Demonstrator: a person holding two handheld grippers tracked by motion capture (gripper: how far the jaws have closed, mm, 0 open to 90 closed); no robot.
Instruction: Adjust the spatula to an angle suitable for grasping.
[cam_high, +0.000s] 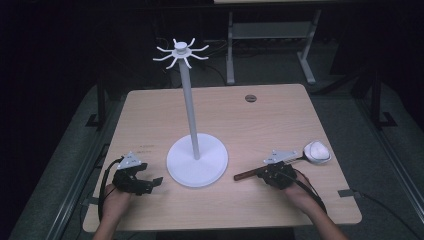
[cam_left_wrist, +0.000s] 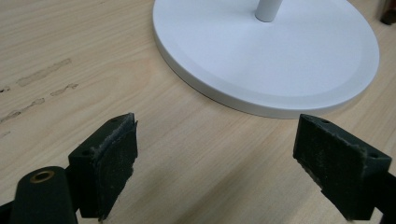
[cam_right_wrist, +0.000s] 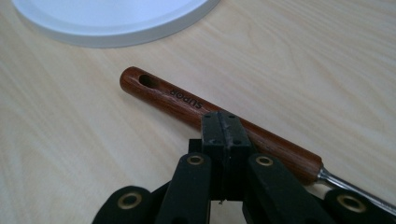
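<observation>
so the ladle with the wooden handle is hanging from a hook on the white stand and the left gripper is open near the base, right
Not quite. The ladle is not hanging from a hook: the high view shows it lying flat on the table, right of the white stand, with the right gripper over its wooden handle. The rest holds: the left gripper is open near the base.

The pale wooden surface (cam_high: 260, 125) looks matt, with fine straight grain and a few scuffed grey smears near its left side. The white round-based hook stand (cam_left_wrist: 275, 56) seems to be smooth plastic or painted metal with a soft satin sheen. The ladle's reddish-brown wooden handle (cam_right_wrist: 187, 105) is polished and glossy, joined to a shiny metal shank (cam_right_wrist: 355, 189). The left hand-held gripper (cam_left_wrist: 231, 163) has matt black pads (cam_left_wrist: 114, 163), rough and frayed at their edges.
</observation>
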